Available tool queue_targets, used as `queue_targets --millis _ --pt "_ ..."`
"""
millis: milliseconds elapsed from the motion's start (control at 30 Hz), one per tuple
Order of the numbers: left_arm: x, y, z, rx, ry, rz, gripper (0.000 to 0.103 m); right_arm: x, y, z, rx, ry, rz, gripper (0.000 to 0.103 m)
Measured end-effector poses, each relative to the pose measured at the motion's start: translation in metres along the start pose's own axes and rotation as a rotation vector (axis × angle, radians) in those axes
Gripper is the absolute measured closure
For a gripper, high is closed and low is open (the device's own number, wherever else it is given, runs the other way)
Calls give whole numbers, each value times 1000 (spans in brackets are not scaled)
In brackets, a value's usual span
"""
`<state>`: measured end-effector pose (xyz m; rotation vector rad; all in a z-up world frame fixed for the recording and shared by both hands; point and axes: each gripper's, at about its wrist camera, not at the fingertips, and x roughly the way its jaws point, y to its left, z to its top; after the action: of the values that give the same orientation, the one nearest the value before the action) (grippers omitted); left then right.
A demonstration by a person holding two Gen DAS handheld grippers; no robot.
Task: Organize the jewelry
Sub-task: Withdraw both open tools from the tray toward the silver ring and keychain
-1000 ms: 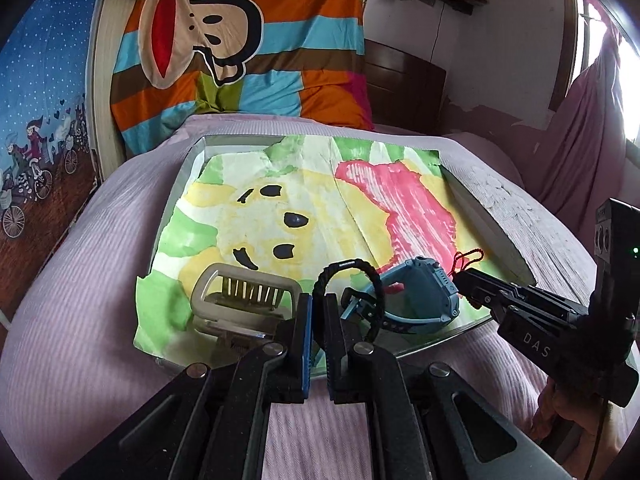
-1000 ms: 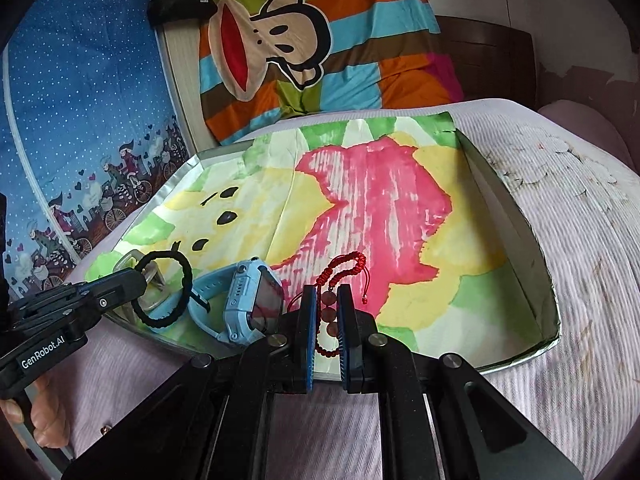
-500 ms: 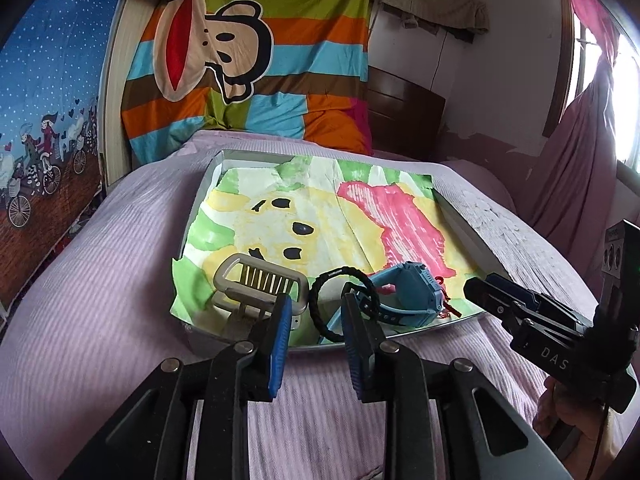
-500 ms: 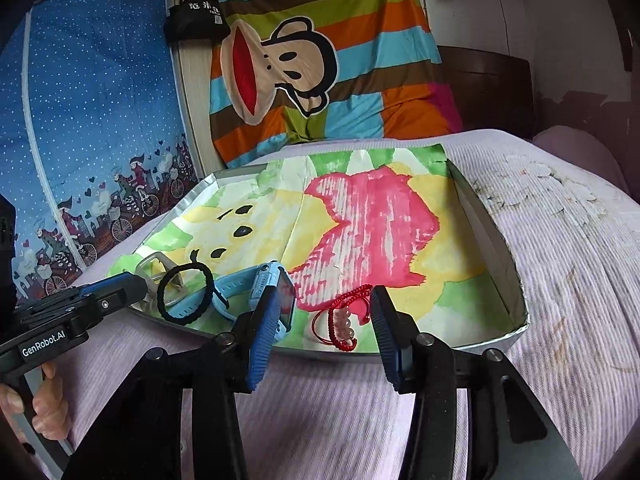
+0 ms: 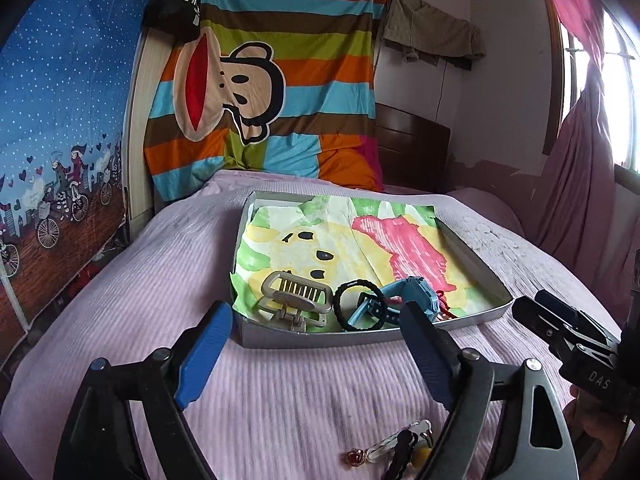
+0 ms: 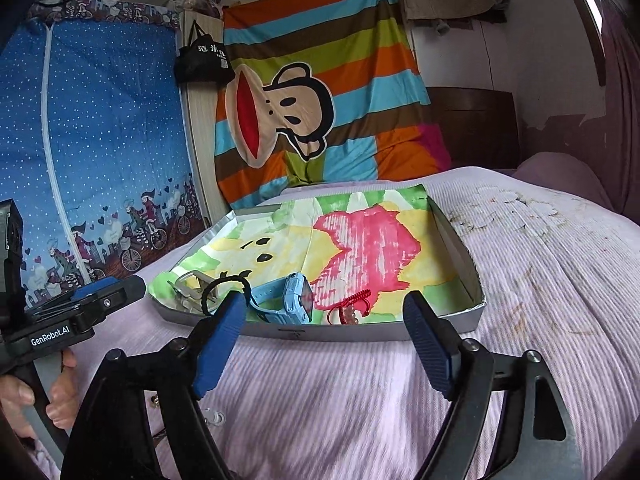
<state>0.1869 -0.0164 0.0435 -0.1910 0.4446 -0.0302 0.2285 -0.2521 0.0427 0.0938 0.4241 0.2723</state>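
Jewelry lies along the near edge of a shallow grey cardboard tray lined with cartoon-printed paper: from left to right, a beige claw hair clip, black braided bracelet, blue smartwatch and red beaded string bracelet. Left gripper and right gripper hover over the pink bedspread just short of the tray, jaws opening wide and empty.

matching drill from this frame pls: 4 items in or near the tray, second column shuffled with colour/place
1. hair claw clip
2. watch
3. beaded bracelet
4. hair tie

A. red, right of the watch
B. black ring, between clip and watch
C. beige, tray's near left corner
D. light blue, strap curled

Pairs: 1-C, 2-D, 3-A, 4-B
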Motion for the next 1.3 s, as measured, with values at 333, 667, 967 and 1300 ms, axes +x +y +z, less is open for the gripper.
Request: queue_targets --millis 333,667,967,1300 --pt "-33 6 -15 26 -64 3 0 -41 8 -18 -12 -54 21 2" --pt "-58 6 -36 82 -88 5 0 -71 17 -35 -62 -60 26 2" --pt "-75 4 -47 117 -105 10 0 -85 24 -50 -116 -38 20 2" --pt "-65 3 -57 147 19 -63 0 -72 27 -64 -151 69 48 2"
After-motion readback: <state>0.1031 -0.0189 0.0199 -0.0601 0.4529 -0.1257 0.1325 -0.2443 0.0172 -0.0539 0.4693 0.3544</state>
